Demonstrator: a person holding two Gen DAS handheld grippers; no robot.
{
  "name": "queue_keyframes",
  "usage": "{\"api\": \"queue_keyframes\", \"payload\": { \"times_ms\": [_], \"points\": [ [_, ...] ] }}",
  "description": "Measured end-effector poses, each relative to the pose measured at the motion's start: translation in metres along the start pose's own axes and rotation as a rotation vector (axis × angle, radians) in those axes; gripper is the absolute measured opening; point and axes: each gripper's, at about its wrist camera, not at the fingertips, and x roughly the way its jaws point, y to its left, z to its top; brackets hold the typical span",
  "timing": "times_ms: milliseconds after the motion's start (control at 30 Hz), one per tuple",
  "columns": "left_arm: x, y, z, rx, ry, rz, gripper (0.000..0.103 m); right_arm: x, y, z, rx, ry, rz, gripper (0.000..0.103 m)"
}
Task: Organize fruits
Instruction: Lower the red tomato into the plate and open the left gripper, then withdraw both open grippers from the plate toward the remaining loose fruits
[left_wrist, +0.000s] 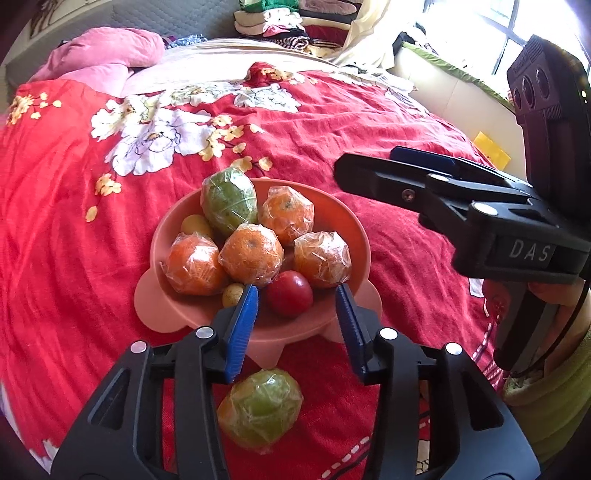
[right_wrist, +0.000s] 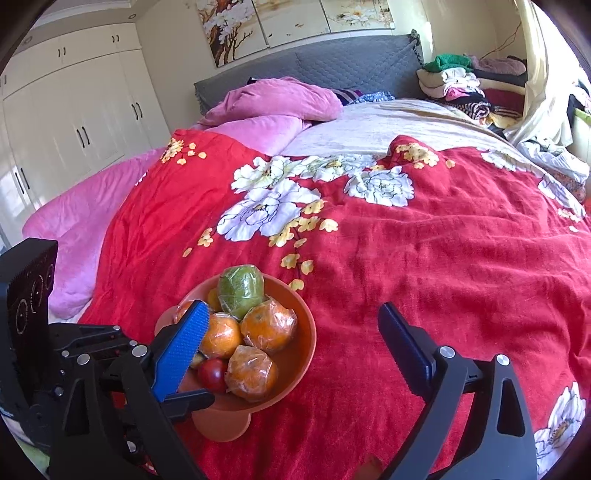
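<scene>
Fruits (left_wrist: 252, 254) in bowl (left_wrist: 343, 218) on bedspread (left_wrist: 406, 129), one wrapped fruit (left_wrist: 260, 410) before bowl

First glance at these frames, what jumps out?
The orange bowl on the red floral blanket, piled with wrapped oranges, a green fruit and a red one. One more wrapped green fruit lies outside on the blanket, just below the open left gripper. The right gripper, also open and empty, hangs to the bowl's right.
</scene>
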Motion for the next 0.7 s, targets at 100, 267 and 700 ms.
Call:
{"api": "queue_keyframes", "payload": {
  "times_ms": [100, 267, 700],
  "points": [
    [-0.006, 0.001, -0.001, -0.010, -0.007, -0.001, 0.043, -0.005, 0.003, -0.002, -0.012, -0.007, -0.013, 0.095],
    [-0.020, 0.003, -0.003, -0.020, -0.032, 0.013, 0.050, -0.018, 0.010, -0.002, -0.031, -0.023, -0.018, 0.097],
    [-0.049, 0.010, -0.010, -0.059, -0.073, 0.054, 0.075, -0.059, 0.029, -0.005, -0.071, -0.073, -0.046, 0.098]
  ]
}}
